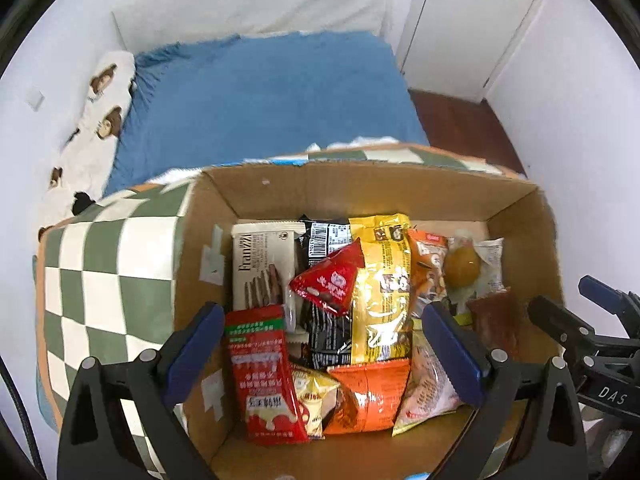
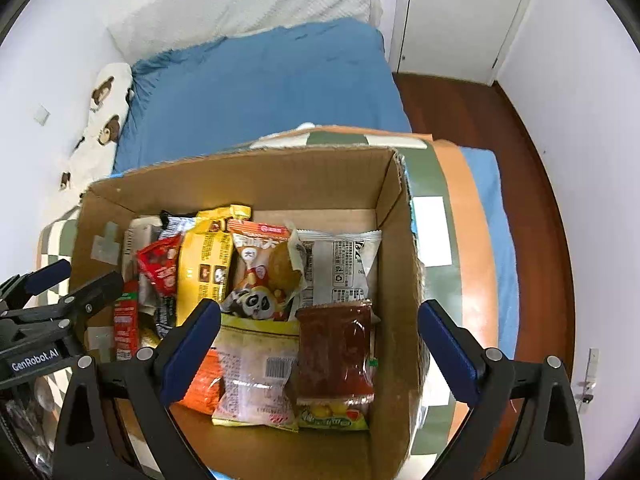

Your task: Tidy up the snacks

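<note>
Left gripper point(image 1: 322, 342), right gripper point(image 2: 318, 340): jaws wide, empty, above box point(image 2: 256, 178). Snacks point(image 1: 380, 288) packed inside; red pouch point(image 2: 334, 350) at your right gripper's 12 o'clock. Judged: packing nearly finished. Next: check for strays.

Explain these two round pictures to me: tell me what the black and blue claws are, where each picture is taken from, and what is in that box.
Those claws are two hand-held grippers; a person carries one in each hand. Each has a wide-angle camera looking along its fingers, hence the round pictures. The left camera shows the left gripper, the right one shows the right gripper. Both stand open and hold nothing. Both point down into a cardboard box resting on a green-and-white checkered cushion at the foot of a bed with a blue sheet. The box holds snack packets, among them a white Franzzi biscuit pack, a red triangular packet, a yellow bag and a dark red sachet.
</note>
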### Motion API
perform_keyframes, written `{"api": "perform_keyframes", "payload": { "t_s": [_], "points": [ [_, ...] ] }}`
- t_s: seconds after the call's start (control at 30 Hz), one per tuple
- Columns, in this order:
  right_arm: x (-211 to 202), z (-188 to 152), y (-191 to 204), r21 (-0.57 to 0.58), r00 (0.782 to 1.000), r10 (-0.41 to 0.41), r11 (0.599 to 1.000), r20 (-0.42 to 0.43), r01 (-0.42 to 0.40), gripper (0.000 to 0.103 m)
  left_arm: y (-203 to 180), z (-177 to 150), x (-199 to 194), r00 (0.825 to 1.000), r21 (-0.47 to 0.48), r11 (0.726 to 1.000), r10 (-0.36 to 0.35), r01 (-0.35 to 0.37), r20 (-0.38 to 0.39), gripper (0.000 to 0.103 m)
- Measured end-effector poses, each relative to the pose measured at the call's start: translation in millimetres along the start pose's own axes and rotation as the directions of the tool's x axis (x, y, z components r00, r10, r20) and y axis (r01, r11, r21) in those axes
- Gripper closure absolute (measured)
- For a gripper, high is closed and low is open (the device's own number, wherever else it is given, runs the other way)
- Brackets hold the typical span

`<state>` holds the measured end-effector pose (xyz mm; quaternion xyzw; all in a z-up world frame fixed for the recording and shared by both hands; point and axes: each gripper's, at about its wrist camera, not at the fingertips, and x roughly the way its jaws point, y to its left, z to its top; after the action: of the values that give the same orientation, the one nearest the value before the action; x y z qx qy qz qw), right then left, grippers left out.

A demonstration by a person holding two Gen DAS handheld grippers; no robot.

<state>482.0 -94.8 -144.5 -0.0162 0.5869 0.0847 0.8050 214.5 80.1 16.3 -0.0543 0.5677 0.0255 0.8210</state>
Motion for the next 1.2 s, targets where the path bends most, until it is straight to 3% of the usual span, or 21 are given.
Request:
{"api": "perform_keyframes", "payload": {
  "t_s": [0.27, 0.53, 0.87, 1.07, 1.2],
  "points": [
    [-70.3, -55.9, 4.9, -0.014, 0.986, 0.006, 1.000, 0.167, -0.004, 0.002, 1.5, -59.0, -71.5, 0.990, -0.007, 1.000, -0.011, 0.012, 0.143, 0.002],
    [-144.1, -124.1, 13.9, -0.040, 0.957, 0.020, 0.999, 0.291, -0.009, 0.002, -5.4, -127.5, -131.0, 0.979, -0.003, 1.000, -0.007, 0.008, 0.203, 0.002],
    [-232.9, -207.2, 23.4, -0.054, 0.911, 0.047, 0.998, 0.410, -0.027, 0.002, -4.4, -183.3, -203.3, 0.952, -0.012, 1.000, 0.026, -0.024, 0.304, 0.002],
    [-279.6, -241.0, 26.0, -0.070, 0.879, 0.043, 0.997, 0.474, -0.012, 0.002, -2.5, -211.5, -245.1, 0.927, -0.026, 0.999, 0.044, -0.037, 0.373, 0.002],
    [-310.4, -258.8, 29.1, -0.084, 0.856, 0.043, 0.996, 0.516, 0.001, 0.002, -2.7, -224.2, -262.6, 0.923, -0.019, 1.000, 0.028, -0.022, 0.384, 0.002]
  ]
}}
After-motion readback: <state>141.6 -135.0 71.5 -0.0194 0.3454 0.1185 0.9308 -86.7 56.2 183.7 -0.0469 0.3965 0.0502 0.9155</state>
